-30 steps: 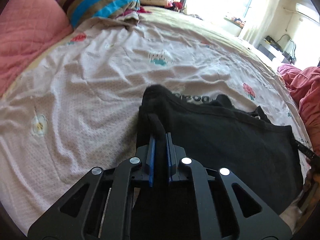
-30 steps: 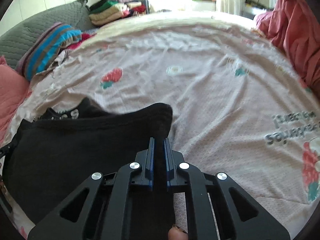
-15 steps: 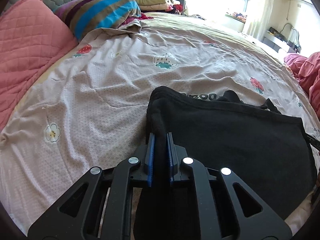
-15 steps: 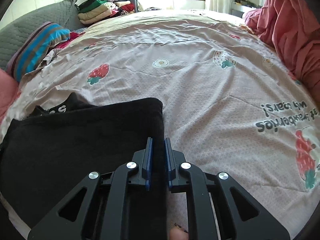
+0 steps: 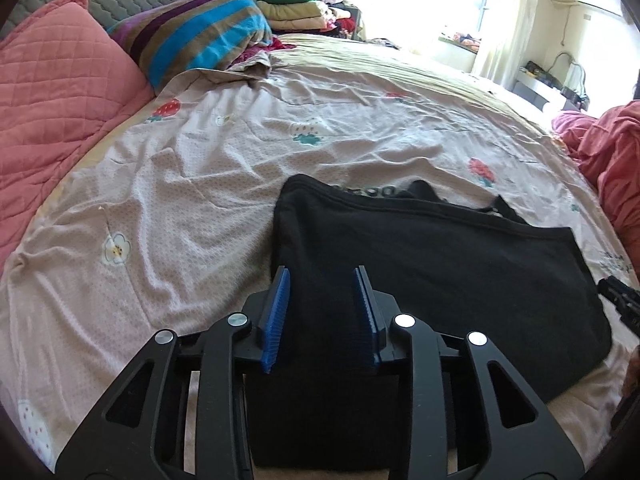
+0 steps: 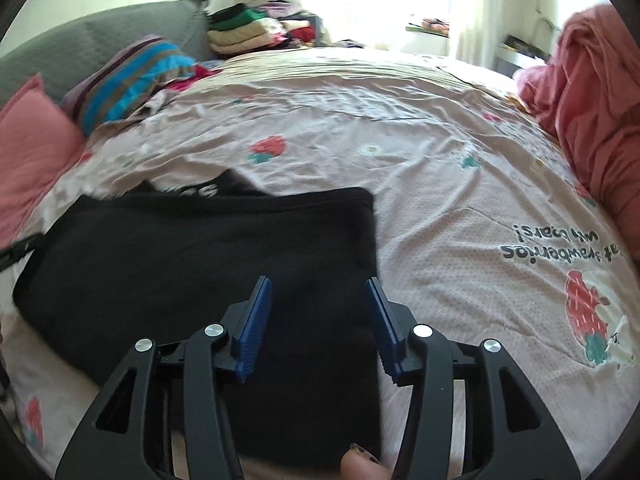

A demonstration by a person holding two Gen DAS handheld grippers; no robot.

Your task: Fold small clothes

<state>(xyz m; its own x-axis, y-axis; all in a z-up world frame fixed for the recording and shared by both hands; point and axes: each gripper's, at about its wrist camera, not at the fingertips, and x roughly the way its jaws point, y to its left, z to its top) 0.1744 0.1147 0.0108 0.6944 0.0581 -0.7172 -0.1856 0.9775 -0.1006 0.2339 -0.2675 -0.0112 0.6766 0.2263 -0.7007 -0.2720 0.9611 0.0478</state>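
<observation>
A black garment (image 5: 432,264) lay folded flat on the near part of the bed (image 5: 200,184), its fold running along the far edge, with a strip of white lettering peeking out just beyond it. In the left wrist view the left tongs (image 5: 324,312) stood over the garment's near left corner; their jaws were opening, the blue pads apart on either side of the dark cloth and no longer pressing it. In the right wrist view the right tongs (image 6: 318,322) stood over the near right corner of the garment (image 6: 192,252), jaws likewise opening and a little wider, cloth lying slack between the pads with the garment's right edge just inside the right pad. A fingertip (image 6: 360,466) showed at the bottom of that view.

The bedsheet was pale pink with strawberries and flowers. A pink quilted pillow (image 5: 52,96) and a striped pillow (image 5: 200,32) lay at the far left, folded clothes (image 5: 296,10) were stacked beyond them, and a pink blanket (image 6: 592,100) was heaped at the right.
</observation>
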